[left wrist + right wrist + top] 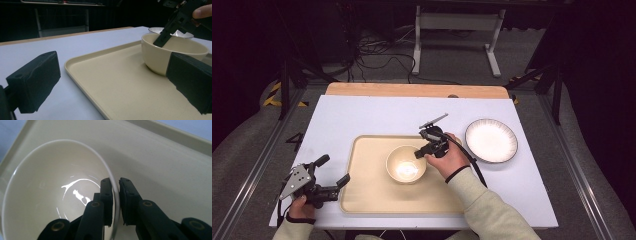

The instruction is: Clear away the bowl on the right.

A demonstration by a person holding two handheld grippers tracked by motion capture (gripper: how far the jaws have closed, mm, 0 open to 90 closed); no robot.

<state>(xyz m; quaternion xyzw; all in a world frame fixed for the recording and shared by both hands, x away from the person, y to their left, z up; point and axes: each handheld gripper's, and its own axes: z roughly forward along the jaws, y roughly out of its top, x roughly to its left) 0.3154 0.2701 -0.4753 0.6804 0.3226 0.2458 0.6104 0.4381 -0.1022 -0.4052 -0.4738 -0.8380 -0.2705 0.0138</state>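
A cream bowl [406, 163] stands upright in the middle of a beige tray [367, 200]. My right gripper [419, 154] is shut on the bowl's right rim. In the right gripper view one jaw sits inside the bowl [50, 195] and the other outside, with the thin rim pinched between the right gripper [115, 195] pads. My left gripper [333, 170] is open at the tray's left edge with nothing between its fingers. In the left gripper view its wide-apart jaws frame the tray [120, 85] and the bowl [160, 57], with the right gripper [165, 37] reaching into the bowl from above.
A white plate with a dark rim [491, 140] lies on the white tabletop [362, 115] to the right of the tray. A wooden strip [412, 90] runs along the table's far edge. Cables and a table frame sit on the floor beyond.
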